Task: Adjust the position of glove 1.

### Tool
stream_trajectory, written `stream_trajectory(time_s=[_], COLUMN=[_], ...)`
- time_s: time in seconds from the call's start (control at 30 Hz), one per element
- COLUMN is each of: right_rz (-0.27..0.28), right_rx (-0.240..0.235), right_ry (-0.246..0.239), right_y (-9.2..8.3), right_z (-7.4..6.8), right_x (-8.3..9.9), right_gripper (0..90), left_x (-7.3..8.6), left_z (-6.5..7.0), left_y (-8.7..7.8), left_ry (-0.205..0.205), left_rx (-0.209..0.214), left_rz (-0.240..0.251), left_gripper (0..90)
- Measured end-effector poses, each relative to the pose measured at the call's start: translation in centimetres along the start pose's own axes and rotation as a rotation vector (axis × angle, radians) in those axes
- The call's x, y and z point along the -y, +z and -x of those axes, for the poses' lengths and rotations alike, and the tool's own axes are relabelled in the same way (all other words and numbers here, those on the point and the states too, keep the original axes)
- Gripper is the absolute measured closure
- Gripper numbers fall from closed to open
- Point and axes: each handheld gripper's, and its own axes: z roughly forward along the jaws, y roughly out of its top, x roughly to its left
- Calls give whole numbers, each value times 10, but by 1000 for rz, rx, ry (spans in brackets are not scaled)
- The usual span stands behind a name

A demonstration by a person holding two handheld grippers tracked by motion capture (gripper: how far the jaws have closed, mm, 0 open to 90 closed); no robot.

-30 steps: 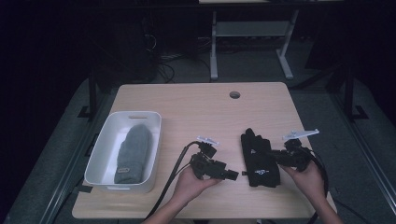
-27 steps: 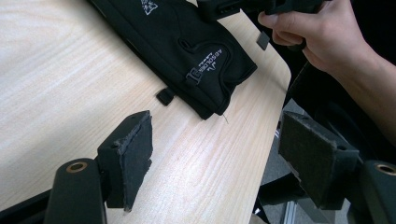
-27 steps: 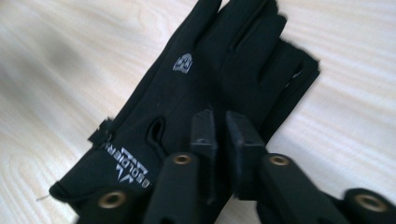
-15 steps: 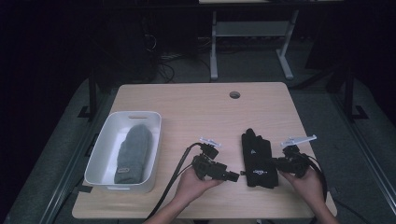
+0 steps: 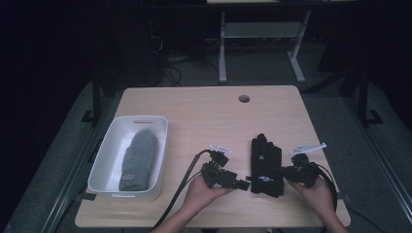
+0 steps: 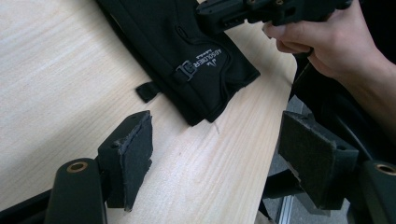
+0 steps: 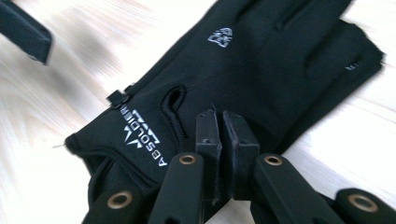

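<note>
A black glove [image 5: 266,165] with white lettering on its cuff lies flat near the table's front right; it is also in the left gripper view [image 6: 187,51] and the right gripper view [image 7: 261,60]. My left gripper [image 5: 243,184] is open just left of the cuff, low over the wood, with nothing between its jaws [image 6: 215,144]. From the right, my right gripper [image 5: 284,171] reaches over the glove's wrist part. Its pads are pressed together [image 7: 226,126] with no cloth visibly between them. It also appears across from the left gripper [image 6: 219,16].
A white tray [image 5: 104,165] at the front left holds a grey knitted item [image 5: 138,158]. A round cable hole [image 5: 244,98] sits near the table's far edge. The front edge of the table is close behind both hands. Cables trail from both grippers.
The right gripper has moved left, from beside the glove to over its wrist part. The left gripper has crept right toward the cuff.
</note>
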Motion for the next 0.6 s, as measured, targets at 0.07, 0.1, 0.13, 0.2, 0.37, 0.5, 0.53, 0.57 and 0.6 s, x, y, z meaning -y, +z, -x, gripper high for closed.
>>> stream_trajectory(time_s=[0.07,0.1,0.13,0.2,0.37,0.5,0.53,0.57,0.6], right_rz=[2,2,5,3,-2,24,33,46,62], right_rx=[-15,-15,-29,-41,-69,-74,-70,-48,-25], right_ry=[-3,-3,-4,-1,-7,-1,10,6,31], right_y=[2,2,5,8,15,15,13,10,8], right_z=[-2,-2,-5,-8,-16,-17,-14,-11,-8], right_x=[-1,-1,-2,-3,-6,-11,-13,-14,-16], right_gripper=[838,838,830,825,809,675,634,581,534], left_x=[0,-1,-1,-1,-2,-4,-5,-6,-6], left_z=[-1,-2,-4,-5,-10,-17,-19,-20,-21], left_y=[0,1,2,4,9,14,15,17,18], left_ry=[-2,-5,-11,-19,-29,-51,-50,-56,-60], left_rx=[-2,-4,-5,-6,-15,-36,-39,-42,-47], left_rz=[-2,-2,-4,-3,-13,-16,-20,-18,-23], left_gripper=[264,264,264,264,265,266,268,269,270])
